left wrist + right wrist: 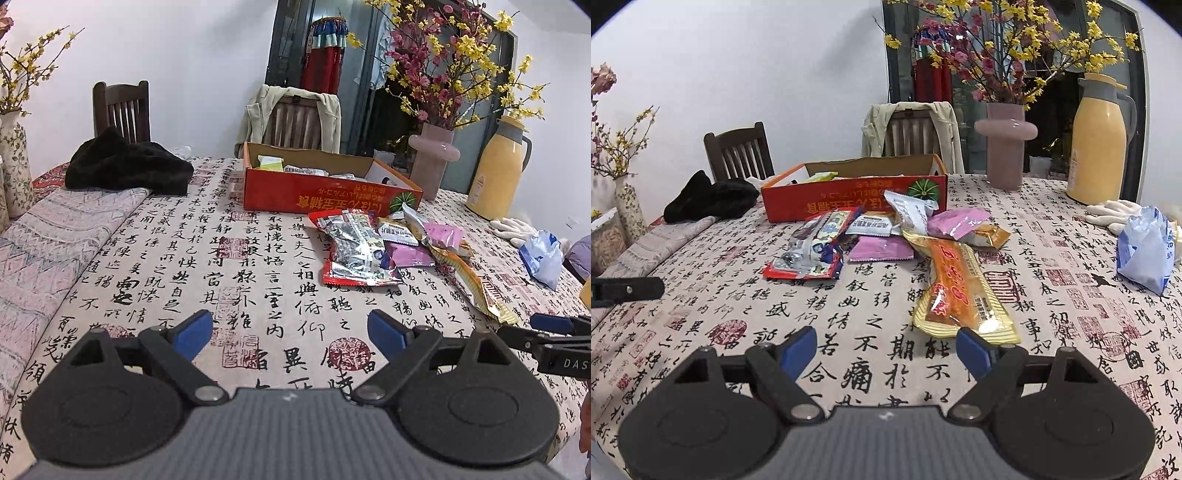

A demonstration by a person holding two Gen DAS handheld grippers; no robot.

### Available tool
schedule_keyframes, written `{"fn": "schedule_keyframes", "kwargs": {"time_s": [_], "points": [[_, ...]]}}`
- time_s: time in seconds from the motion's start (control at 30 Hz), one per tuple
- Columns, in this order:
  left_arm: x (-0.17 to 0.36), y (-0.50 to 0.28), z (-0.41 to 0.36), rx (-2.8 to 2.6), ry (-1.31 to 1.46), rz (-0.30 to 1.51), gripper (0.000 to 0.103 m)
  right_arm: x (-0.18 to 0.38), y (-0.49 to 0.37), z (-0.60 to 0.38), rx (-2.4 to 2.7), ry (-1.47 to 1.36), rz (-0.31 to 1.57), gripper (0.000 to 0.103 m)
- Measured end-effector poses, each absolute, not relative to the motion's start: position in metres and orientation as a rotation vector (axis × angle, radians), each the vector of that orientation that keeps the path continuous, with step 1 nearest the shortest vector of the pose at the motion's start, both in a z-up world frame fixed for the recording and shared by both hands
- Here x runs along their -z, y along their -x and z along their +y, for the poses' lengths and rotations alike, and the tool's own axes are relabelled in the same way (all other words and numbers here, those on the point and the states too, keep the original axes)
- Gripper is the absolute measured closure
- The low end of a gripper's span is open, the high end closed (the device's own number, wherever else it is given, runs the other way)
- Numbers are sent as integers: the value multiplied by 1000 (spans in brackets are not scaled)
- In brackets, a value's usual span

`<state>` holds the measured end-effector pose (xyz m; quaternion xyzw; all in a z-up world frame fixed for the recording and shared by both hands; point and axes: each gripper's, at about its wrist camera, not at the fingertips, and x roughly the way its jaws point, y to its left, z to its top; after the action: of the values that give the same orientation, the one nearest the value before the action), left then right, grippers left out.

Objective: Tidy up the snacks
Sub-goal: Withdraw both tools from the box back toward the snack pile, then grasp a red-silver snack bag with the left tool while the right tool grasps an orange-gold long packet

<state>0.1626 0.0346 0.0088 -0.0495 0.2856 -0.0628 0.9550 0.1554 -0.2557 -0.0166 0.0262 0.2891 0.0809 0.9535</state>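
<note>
while tilted down over table (258, 258), left tool (290, 332), right tool (886, 349) spread, empty.

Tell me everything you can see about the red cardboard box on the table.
The red cardboard box is shallow and open-topped, with plain brown inner walls. Its front wall bears yellow print that reads upside down and a green striped melon picture near one corner. It stands flat on the calligraphy tablecloth, behind the snack pile. A few packets lie inside, one yellow-green. A white packet overlaps its front wall; whether it touches is unclear.
</note>
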Motion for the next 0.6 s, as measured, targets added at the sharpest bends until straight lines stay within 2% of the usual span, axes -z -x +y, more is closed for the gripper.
{"fn": "schedule_keyframes", "kwargs": {"time_s": [0.6], "points": [[5,-232,8,179,26,646,11,23,-213,-267,-143,-17,588,21]]}}
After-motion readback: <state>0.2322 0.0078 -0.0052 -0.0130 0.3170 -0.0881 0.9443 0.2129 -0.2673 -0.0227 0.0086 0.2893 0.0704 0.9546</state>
